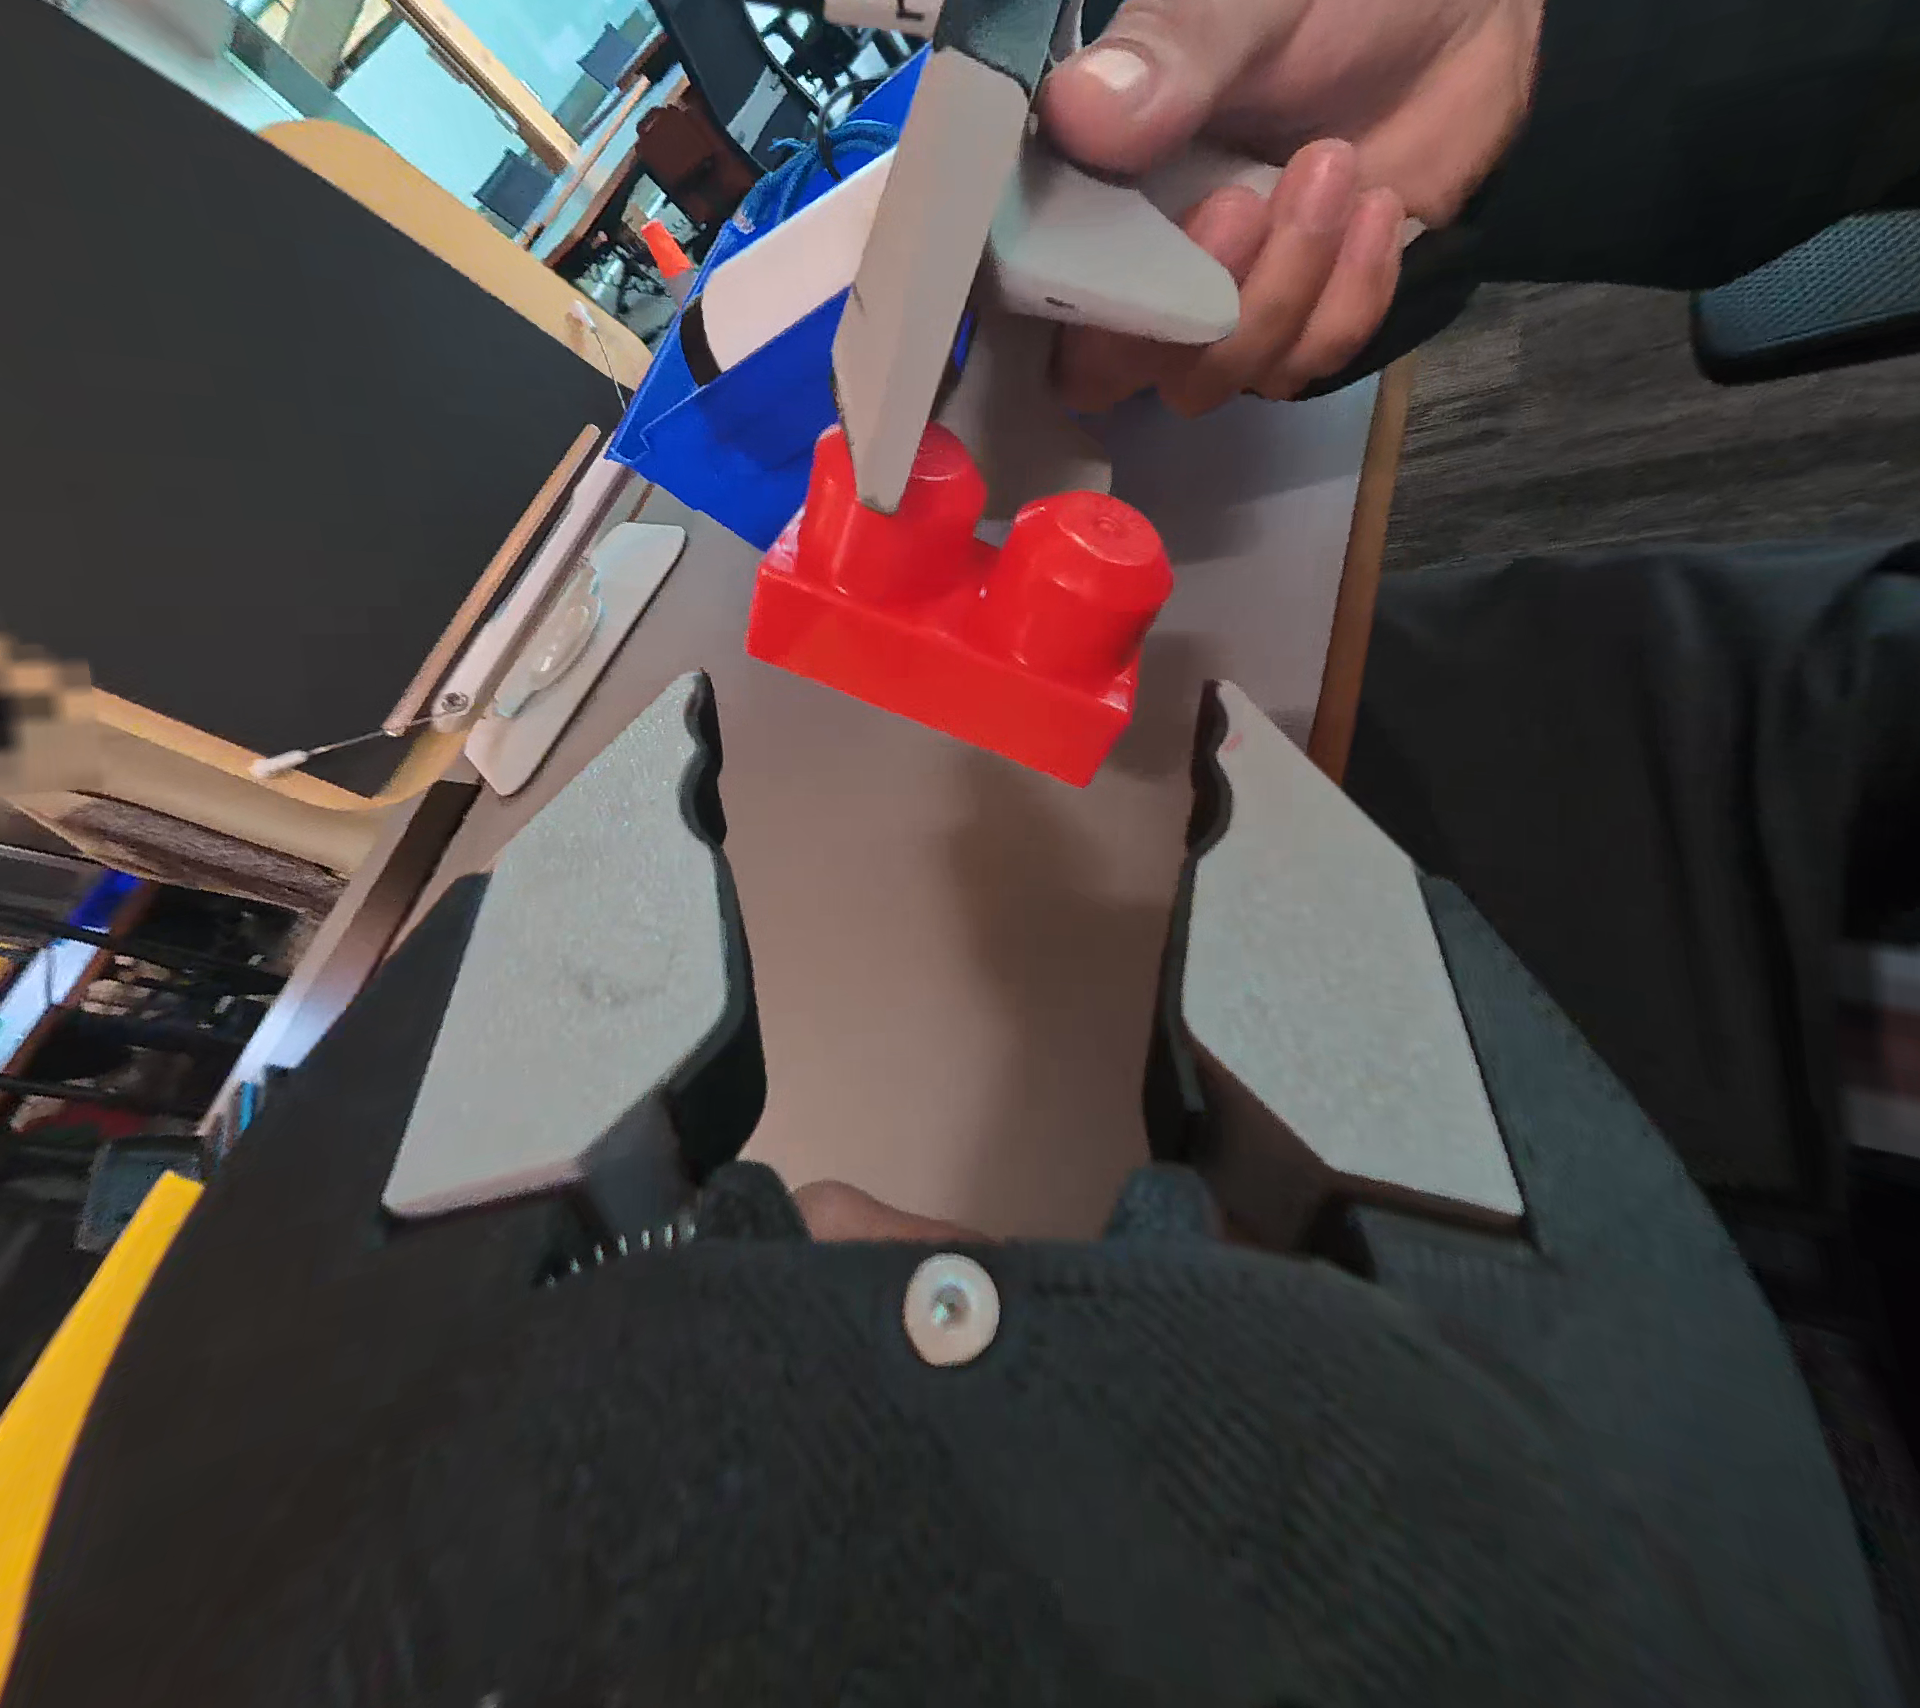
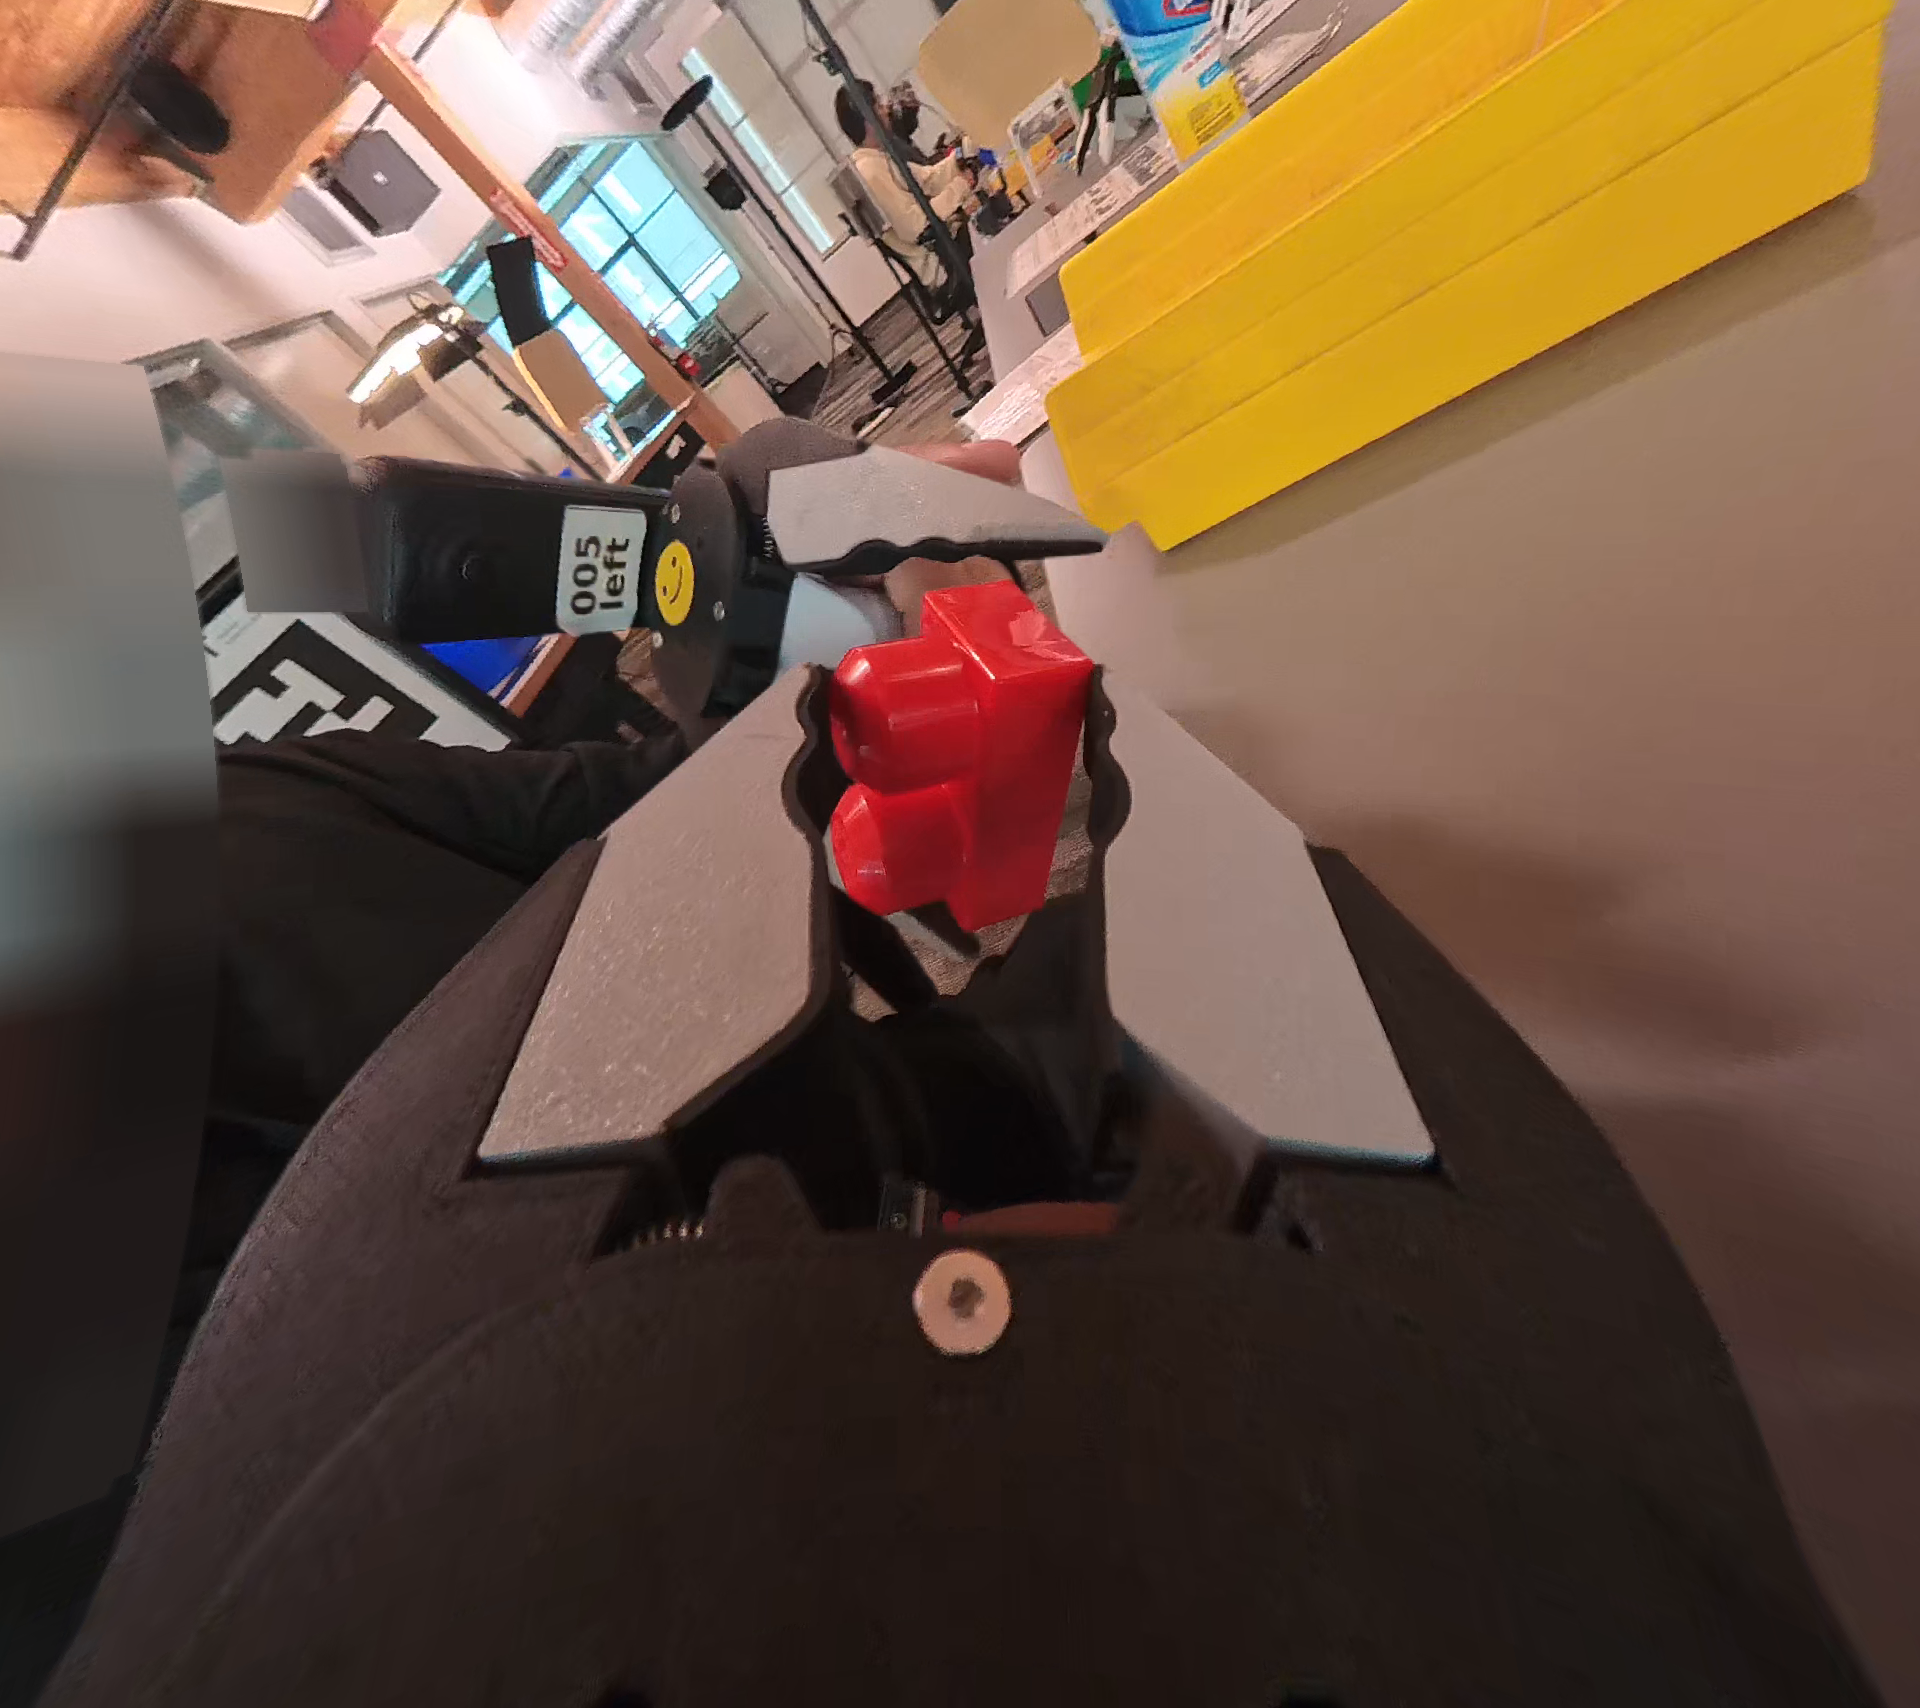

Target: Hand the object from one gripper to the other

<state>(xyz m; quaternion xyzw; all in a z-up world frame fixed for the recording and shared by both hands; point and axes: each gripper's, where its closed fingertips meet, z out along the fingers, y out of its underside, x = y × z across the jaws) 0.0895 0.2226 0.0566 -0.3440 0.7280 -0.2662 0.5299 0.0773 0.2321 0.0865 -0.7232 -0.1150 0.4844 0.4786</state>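
A red two-stud toy brick (image 1: 951, 630) hangs in the air over the grey table (image 1: 935, 952). My right gripper (image 2: 951, 723) is shut on the brick (image 2: 961, 785), with one finger on the stud side and one on the base. In the left wrist view the right gripper (image 1: 977, 484) comes down from above, held by a hand (image 1: 1309, 79). My left gripper (image 1: 961, 723) is open and empty, its fingertips just short of the brick's lower edge. It also shows in the right wrist view (image 2: 977, 572), just beyond the brick.
A blue bin (image 1: 727, 443) stands behind the brick on the table. A yellow bin (image 2: 1455, 224) lies on the table (image 2: 1507, 827) at the upper right. A cleaning-wipes tub (image 2: 1174, 37) and papers sit farther back. A person sits far off. My left and right fingertips are right by each other.
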